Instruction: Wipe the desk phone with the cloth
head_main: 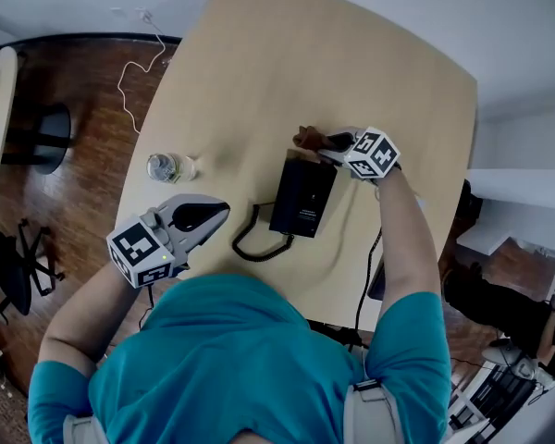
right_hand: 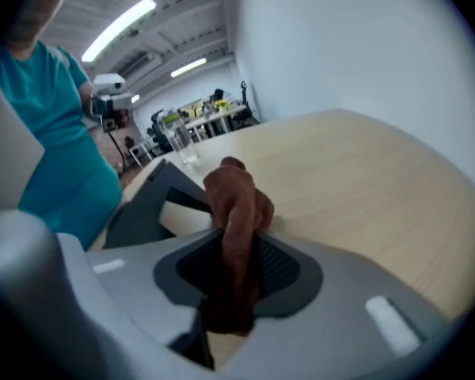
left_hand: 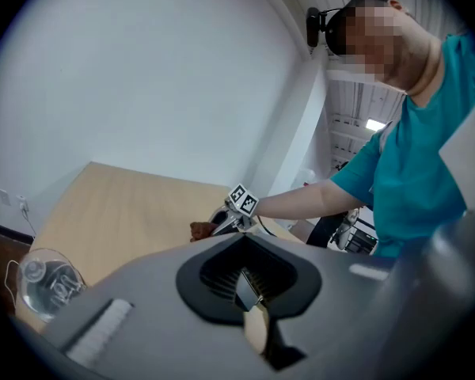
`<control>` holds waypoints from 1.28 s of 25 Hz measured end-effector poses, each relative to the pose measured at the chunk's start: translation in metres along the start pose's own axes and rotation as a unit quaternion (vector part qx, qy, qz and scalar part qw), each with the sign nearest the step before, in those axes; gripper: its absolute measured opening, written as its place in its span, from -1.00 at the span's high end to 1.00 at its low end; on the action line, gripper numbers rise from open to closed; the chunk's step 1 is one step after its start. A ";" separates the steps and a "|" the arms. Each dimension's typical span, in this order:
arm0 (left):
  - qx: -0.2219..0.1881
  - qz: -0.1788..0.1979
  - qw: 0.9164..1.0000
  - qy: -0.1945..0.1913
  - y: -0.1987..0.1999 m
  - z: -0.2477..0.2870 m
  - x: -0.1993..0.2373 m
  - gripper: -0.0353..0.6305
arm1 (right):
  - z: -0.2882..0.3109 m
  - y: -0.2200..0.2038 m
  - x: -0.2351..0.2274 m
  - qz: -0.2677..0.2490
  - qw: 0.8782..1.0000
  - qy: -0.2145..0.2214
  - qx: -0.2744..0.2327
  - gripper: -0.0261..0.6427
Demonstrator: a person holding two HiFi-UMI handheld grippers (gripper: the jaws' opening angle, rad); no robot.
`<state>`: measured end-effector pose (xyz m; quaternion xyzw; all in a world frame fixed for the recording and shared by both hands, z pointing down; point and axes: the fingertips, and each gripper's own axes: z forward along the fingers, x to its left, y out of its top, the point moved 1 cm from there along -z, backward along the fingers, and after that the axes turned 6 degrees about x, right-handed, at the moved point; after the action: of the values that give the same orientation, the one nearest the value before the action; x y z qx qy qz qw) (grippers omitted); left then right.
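Pale wood makes up the surface (head_main: pixel 259 54), and in the head view a black desk phone (head_main: pixel 302 197) lies on it near the person's side, its coiled cord (head_main: pixel 252 240) looping off to the left. The right tool (head_main: pixel 333 143) reaches to the phone's far end with a brown cloth (head_main: pixel 307 138) bunched at its tip, just beyond the phone's edge. The left tool (head_main: pixel 208 215) hovers to the left of the phone, well apart from it and over the surface's near edge. A clear plastic bottle (head_main: pixel 169 166) lies on its side further left. In the left gripper view, that tool's jaws are together with nothing between them; the bottle shows at lower left, and the right tool with the cloth sits across the surface. In the right gripper view, the jaws are clamped on the cloth, which stands up in a folded wad between them, and the phone's dark body lies just to its left on the surface.
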<state>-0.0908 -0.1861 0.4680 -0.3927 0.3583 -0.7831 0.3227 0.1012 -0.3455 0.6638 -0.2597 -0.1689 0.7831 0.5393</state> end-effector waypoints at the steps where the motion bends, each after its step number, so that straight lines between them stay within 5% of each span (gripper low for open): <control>1: 0.001 -0.003 1.000 -0.003 -0.001 0.003 0.001 0.88 | 0.003 -0.003 -0.004 -0.018 0.999 -0.019 0.020 0.60; 4: 0.001 -0.011 1.000 -0.010 -0.001 0.008 0.002 0.88 | 0.003 0.012 -0.004 -0.029 0.999 -0.018 0.011 0.60; 8: -0.005 -0.013 1.000 -0.014 0.005 0.006 0.006 0.88 | -0.006 0.081 0.019 0.019 0.989 0.105 -0.106 0.60; 13: -0.005 -0.018 1.000 -0.015 0.008 0.009 0.009 0.88 | 0.021 0.094 0.048 0.005 0.977 0.207 -0.053 0.60; 16: -0.003 -0.014 1.000 -0.020 0.007 0.010 0.006 0.88 | 0.034 0.085 0.041 -0.001 0.983 0.182 -0.030 0.61; 22: -0.003 -0.024 1.000 -0.020 0.005 0.006 0.010 0.88 | 0.054 0.052 0.010 -0.034 0.996 0.047 0.062 0.60; 25: -0.002 -0.033 0.999 -0.021 0.004 0.006 0.009 0.88 | 0.020 0.048 -0.006 0.059 0.998 0.018 -0.013 0.60; 28: 0.000 -0.034 0.999 -0.024 0.004 0.006 0.005 0.88 | -0.038 0.029 -0.006 0.177 0.973 0.017 -0.150 0.60; 32: 0.011 -0.044 0.999 -0.028 0.000 0.011 0.002 0.88 | -0.070 -0.019 0.017 0.250 0.945 0.011 -0.208 0.60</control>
<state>-0.0823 -0.1916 0.4735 -0.4264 0.3228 -0.7889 0.3027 0.1525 -0.3242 0.6137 -0.4088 -0.2521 0.8372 0.2617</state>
